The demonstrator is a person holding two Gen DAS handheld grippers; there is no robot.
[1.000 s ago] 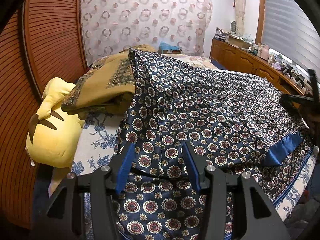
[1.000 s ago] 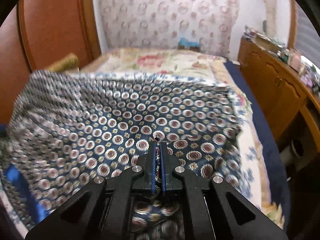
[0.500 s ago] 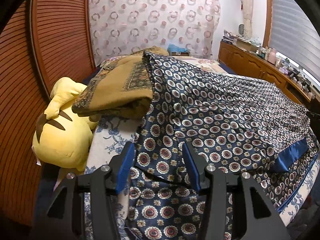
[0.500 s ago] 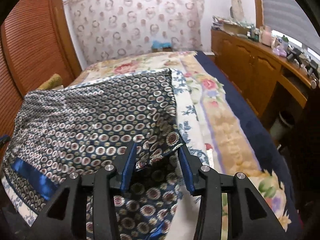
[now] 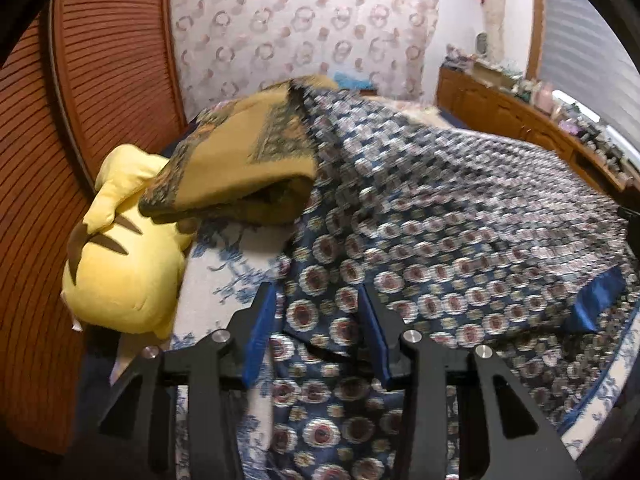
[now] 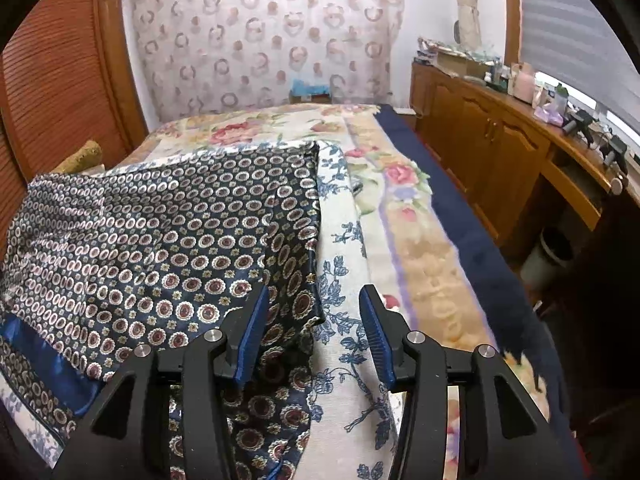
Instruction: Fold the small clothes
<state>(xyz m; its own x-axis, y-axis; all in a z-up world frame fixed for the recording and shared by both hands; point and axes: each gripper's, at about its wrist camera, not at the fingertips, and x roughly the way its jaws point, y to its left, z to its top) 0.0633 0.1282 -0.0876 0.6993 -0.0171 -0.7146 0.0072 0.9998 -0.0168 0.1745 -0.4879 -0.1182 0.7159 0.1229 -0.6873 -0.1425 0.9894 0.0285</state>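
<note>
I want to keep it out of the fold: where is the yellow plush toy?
In the left wrist view, the yellow plush toy lies at the bed's left edge against the wooden slatted door, partly under the folded mustard blanket.

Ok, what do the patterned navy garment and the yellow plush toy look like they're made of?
Patterned navy garment: thin satin-like fabric, maybe silk or polyester; it shines and drapes in soft folds, with a glossy blue band. Yellow plush toy: matte, soft stuffed fleece, judging by its rounded, padded shape.

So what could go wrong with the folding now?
The left gripper is closing over the cloth, which looks bunched there, so it may pinch several layers and skew the fold. The right gripper is opening and has let go; the shiny cloth near the bed's edge might slide off.
</note>
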